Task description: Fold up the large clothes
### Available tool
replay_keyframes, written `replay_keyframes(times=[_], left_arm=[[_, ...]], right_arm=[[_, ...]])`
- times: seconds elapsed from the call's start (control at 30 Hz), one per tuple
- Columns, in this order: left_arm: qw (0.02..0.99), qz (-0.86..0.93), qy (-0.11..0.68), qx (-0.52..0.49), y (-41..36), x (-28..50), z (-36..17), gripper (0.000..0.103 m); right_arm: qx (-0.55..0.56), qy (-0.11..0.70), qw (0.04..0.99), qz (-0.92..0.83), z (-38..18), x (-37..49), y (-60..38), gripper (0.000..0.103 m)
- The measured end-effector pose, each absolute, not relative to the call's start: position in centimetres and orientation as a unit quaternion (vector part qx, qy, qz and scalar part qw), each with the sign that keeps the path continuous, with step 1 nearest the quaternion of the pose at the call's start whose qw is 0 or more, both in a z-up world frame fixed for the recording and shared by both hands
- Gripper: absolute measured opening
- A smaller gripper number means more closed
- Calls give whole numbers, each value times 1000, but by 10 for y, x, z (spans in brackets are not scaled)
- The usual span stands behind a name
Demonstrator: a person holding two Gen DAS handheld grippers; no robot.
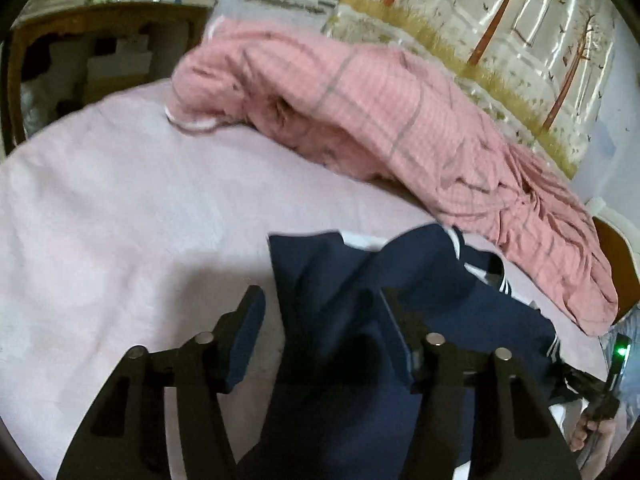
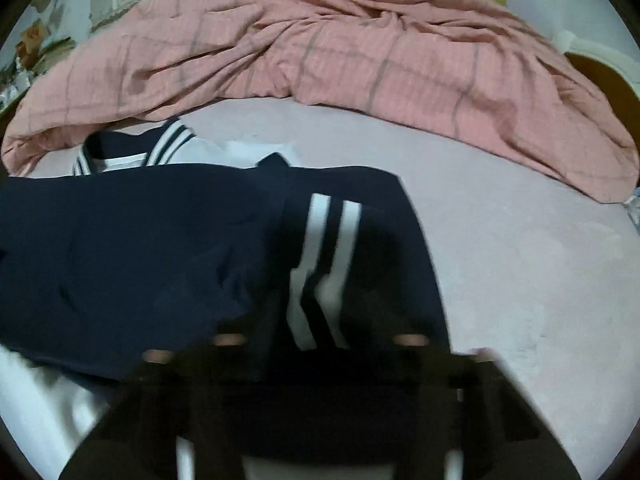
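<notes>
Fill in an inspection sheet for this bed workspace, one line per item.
Surface: pale pink bedsheet, lightly wrinkled.
Job's things: navy garment with white stripes, lying crumpled on the sheet.
Clutter: pink checked quilt heaped along the far side.
Grippers: left hand-held gripper open, navy cloth between its fingers; right hand-held gripper blurred, state unclear.
Cables: nothing seen.
Surroundings: wooden shelf with clutter; tree-patterned wall covering.

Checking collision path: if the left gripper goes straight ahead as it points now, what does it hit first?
Most likely the navy garment: its cloth already bunches between the open left gripper. Beyond lies the pink quilt, though depth is unclear.
</notes>
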State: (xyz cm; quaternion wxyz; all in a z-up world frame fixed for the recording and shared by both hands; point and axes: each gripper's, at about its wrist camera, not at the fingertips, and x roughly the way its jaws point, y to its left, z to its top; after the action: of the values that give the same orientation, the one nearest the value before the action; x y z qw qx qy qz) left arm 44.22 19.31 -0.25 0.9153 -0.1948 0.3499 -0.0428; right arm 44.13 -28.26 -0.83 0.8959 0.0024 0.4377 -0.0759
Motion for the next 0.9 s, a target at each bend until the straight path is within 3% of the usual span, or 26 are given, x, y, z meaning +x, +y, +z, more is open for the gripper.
replay_keyframes(times=[0.13, 0.37, 0.47, 0.63, 0.73, 0.77, 0.83, 0.87, 0.9], left_arm=[[921, 18, 360, -151, 173, 447, -11, 52], [916, -16, 340, -210, 189, 441, -7, 52], [894, -30, 413, -169, 170, 457, -25, 50], [884, -47, 448, -128, 151, 458, -30, 49], [880, -39, 461, -109, 147, 458, -31, 53], [882, -30, 457, -113, 149, 458, -30, 49], [892, -17, 435, -122, 154, 456, -26, 31], [897, -5, 424, -122, 157, 457, -24, 11], [901, 3, 416, -126, 162, 456, -23, 4]], right_arm=[[-51, 439, 891, -104, 5, 429, -283, 15], [-60, 453, 882, -119, 8, 430, -300, 15], [-47, 450, 882, -132, 6, 431, -305, 25], [-60, 401, 898, -170, 25, 422, -304, 59], [-41, 386, 907, -162, 36, 418, -307, 60], [-33, 383, 910, -158, 39, 417, -307, 60], [-21, 381, 913, -148, 42, 416, -308, 61], [-19, 381, 913, -146, 42, 416, -307, 61], [-20, 383, 912, -144, 41, 417, -306, 61]])
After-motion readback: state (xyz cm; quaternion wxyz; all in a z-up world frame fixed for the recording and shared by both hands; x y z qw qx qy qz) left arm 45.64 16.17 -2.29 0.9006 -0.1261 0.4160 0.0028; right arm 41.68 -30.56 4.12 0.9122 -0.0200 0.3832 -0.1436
